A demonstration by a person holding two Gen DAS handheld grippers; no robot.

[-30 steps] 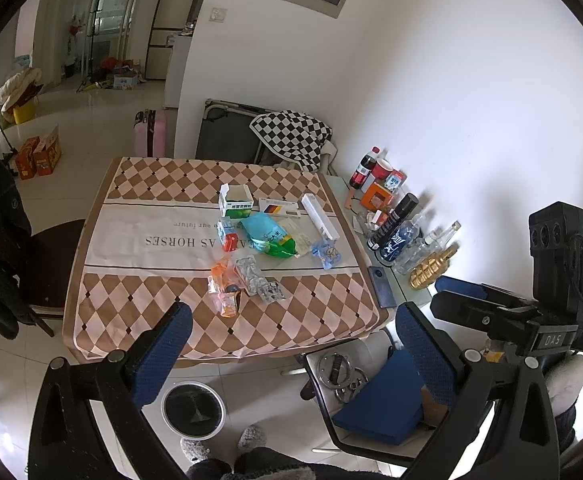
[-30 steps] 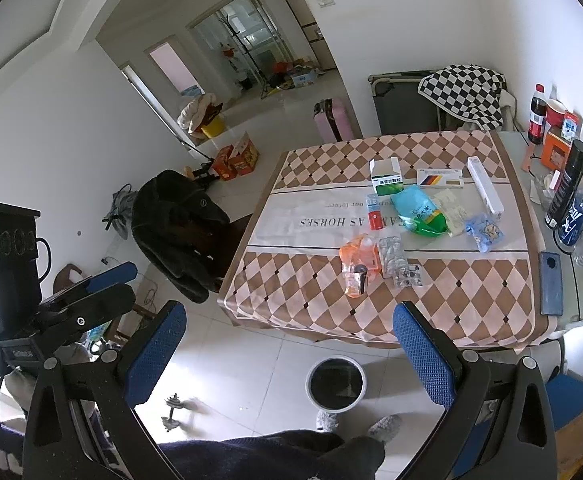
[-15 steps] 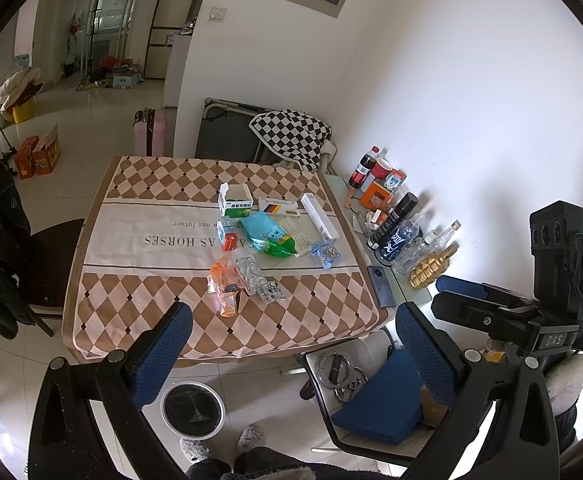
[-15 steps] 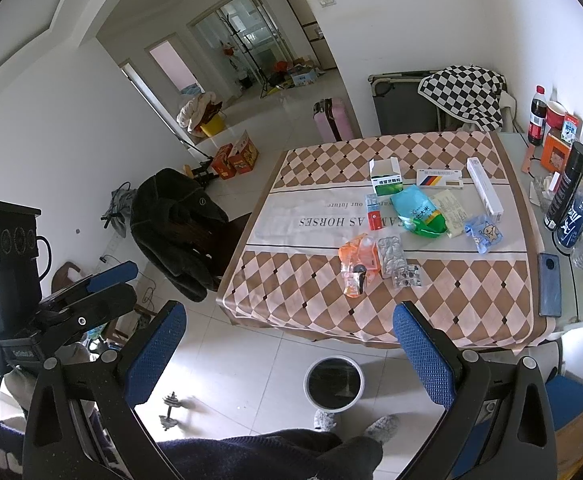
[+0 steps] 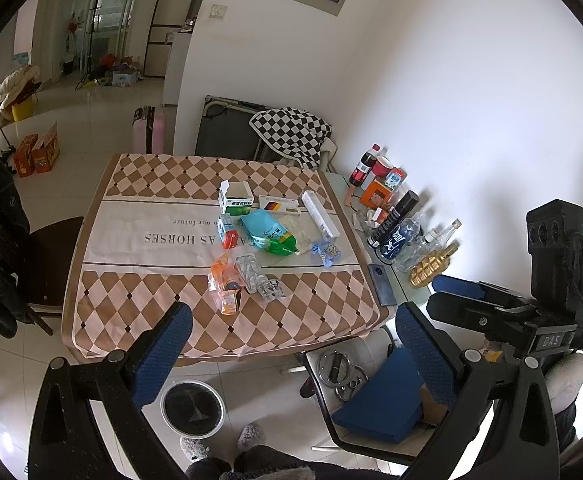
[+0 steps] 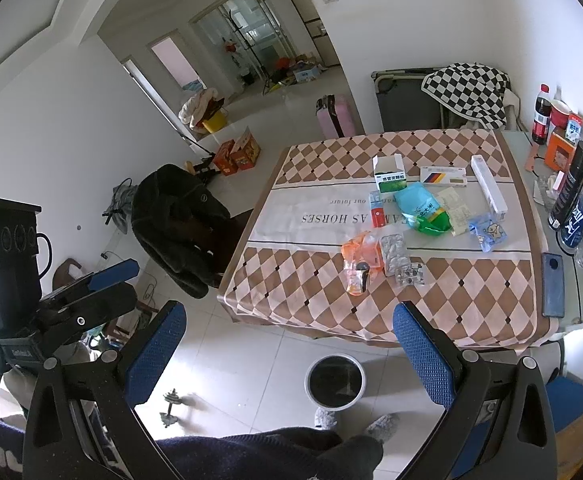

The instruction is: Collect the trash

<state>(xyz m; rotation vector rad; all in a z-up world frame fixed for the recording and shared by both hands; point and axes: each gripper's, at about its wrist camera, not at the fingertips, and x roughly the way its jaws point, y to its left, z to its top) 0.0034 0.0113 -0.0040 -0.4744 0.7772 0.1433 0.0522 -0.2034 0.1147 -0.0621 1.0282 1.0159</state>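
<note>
- Left gripper (image 5: 289, 342): held high, well back from the counter (image 5: 131, 292); jaws spread wide, nothing between the blue pads (image 5: 163, 354).
- Right gripper (image 6: 287, 344): same posture, jaws spread wide, empty. Also visible at right edge of the left wrist view.
- Trash sits in a loose cluster at mid-counter on the diamond-pattern cloth:
  - orange wrapper (image 6: 357, 258) nearest the front edge, touching a foil blister pack (image 6: 394, 252); smaller blister pack (image 6: 411, 274) just beside it.
  - blue-green bag (image 6: 421, 210) at centre; open green-white box (image 6: 389, 174) behind it; small red-white box (image 6: 376, 212) at its left.
  - flat striped box (image 6: 443, 176) and long white box (image 6: 489, 188) toward far right; small blue packet (image 6: 487, 234) in front of those.
- Trash bin (image 6: 334, 380): on floor by counter's front edge, black liner, upright; contents not discernible.
- Phone (image 6: 552, 284) lies flat on right strip of counter, apart from the trash.
- Bottles and cans (image 5: 395, 220) are lined along the wall side.
- Person's slippers (image 5: 251, 436) show on the floor, just beside the bin.
</note>
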